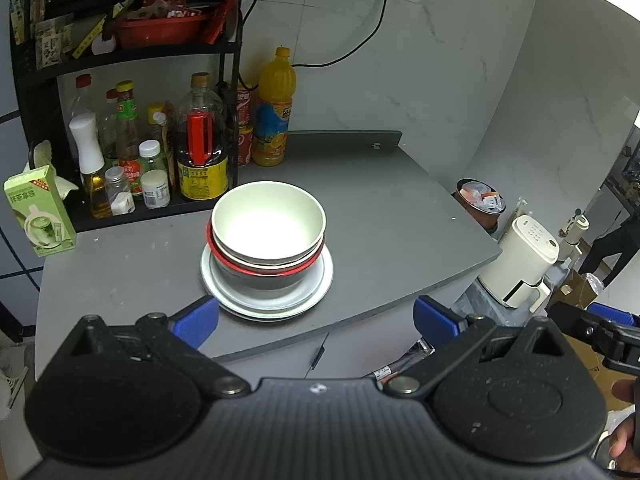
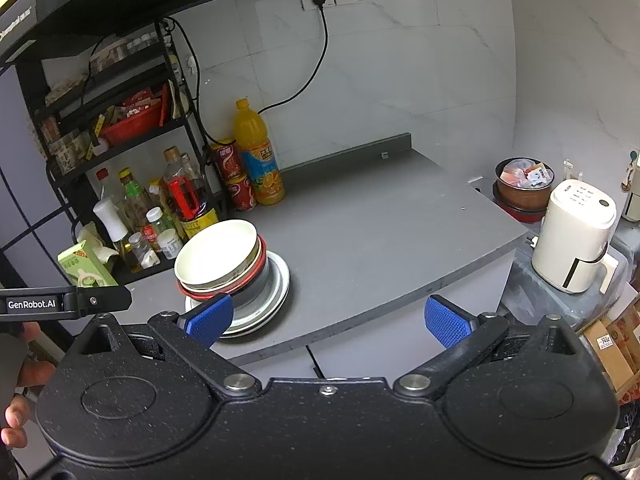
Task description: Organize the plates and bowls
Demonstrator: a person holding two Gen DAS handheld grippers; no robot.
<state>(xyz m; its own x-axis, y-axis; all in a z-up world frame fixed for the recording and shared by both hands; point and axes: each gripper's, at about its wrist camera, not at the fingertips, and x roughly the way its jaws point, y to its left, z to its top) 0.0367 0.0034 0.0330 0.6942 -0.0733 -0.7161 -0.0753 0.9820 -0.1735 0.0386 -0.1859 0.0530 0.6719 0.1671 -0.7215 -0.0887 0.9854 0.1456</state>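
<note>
A cream bowl (image 1: 268,220) tops a nested stack of bowls, one with a red rim (image 1: 256,270), standing on stacked white plates (image 1: 316,292) on the grey counter (image 1: 380,216). My left gripper (image 1: 316,322) is open and empty, held back from the counter's front edge, just in front of the stack. In the right wrist view the same cream bowl (image 2: 216,250) and plates (image 2: 280,280) sit left of centre. My right gripper (image 2: 328,320) is open and empty, in front of the counter, its left fingertip (image 2: 210,318) overlapping the plates in view.
A black rack (image 1: 132,52) with sauce bottles (image 1: 200,148) stands at the counter's back left, an orange juice bottle (image 1: 274,108) and cans beside it. A green carton (image 1: 38,208) sits at the left. A white appliance (image 2: 572,236) and a brown pot (image 2: 524,184) stand right of the counter.
</note>
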